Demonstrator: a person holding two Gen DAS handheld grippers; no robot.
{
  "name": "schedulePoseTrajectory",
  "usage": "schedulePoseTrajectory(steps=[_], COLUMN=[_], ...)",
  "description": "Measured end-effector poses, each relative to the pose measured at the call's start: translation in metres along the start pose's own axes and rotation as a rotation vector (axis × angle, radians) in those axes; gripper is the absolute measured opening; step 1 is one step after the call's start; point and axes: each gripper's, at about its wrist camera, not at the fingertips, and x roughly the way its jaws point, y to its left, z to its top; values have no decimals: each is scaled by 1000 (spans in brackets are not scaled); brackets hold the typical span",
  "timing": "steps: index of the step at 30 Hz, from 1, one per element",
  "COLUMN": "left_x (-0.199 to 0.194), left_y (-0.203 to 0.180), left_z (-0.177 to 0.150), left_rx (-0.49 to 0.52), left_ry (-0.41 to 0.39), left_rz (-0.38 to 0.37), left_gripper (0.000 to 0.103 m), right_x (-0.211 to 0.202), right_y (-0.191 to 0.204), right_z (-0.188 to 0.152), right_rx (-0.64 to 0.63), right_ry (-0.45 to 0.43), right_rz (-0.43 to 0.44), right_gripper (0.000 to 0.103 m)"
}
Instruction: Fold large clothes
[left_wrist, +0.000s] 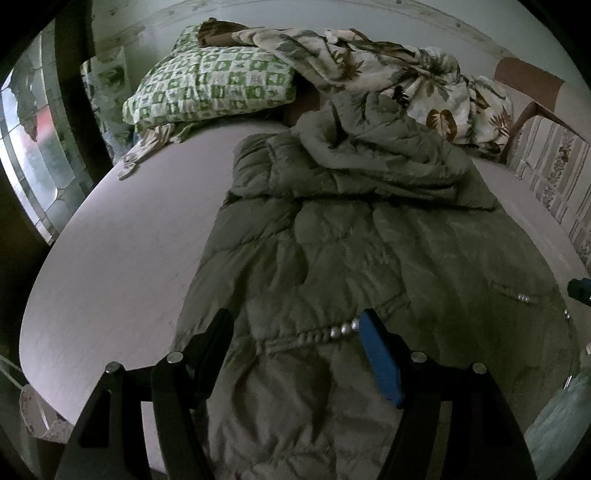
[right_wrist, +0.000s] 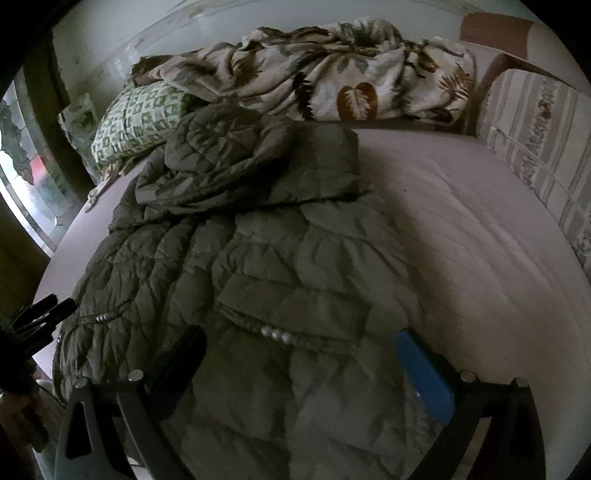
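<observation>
An olive quilted puffer jacket (left_wrist: 369, 236) (right_wrist: 266, 258) lies spread on the bed, its hood end bunched at the far side and a row of silver snaps near me. My left gripper (left_wrist: 295, 326) hovers over the jacket's near left part. Its jaws stand wide apart, with fabric below them and nothing pinched. My right gripper (right_wrist: 301, 341) is open over the near right part, and its blue finger (right_wrist: 424, 373) is close to the jacket's right edge. In the right wrist view the left gripper's black fingertips (right_wrist: 51, 308) show at the left edge.
The pale sheet of the bed (left_wrist: 122, 240) (right_wrist: 461, 221) is bare on both sides of the jacket. A green checked pillow (left_wrist: 210, 88) and a crumpled leaf-print blanket (right_wrist: 332, 74) lie at the far end. A striped cushion on a wooden frame (right_wrist: 535, 122) stands at the right, and a window (left_wrist: 33, 155) at the left.
</observation>
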Motion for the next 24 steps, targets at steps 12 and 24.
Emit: schedulePoseTrajectory(steps=[12,24], left_x=[-16,-24], left_y=[15,87], left_z=[-26,-67], left_rx=[-11,-126], left_ry=[16,82], left_rz=[3,57], left_gripper=[72,74], right_x=[-13,-17], right_y=[-21,-49], right_z=[-22,-42], right_rx=[30,54], right_ry=[1,35], right_rz=[0,-20], right_gripper=[103,103])
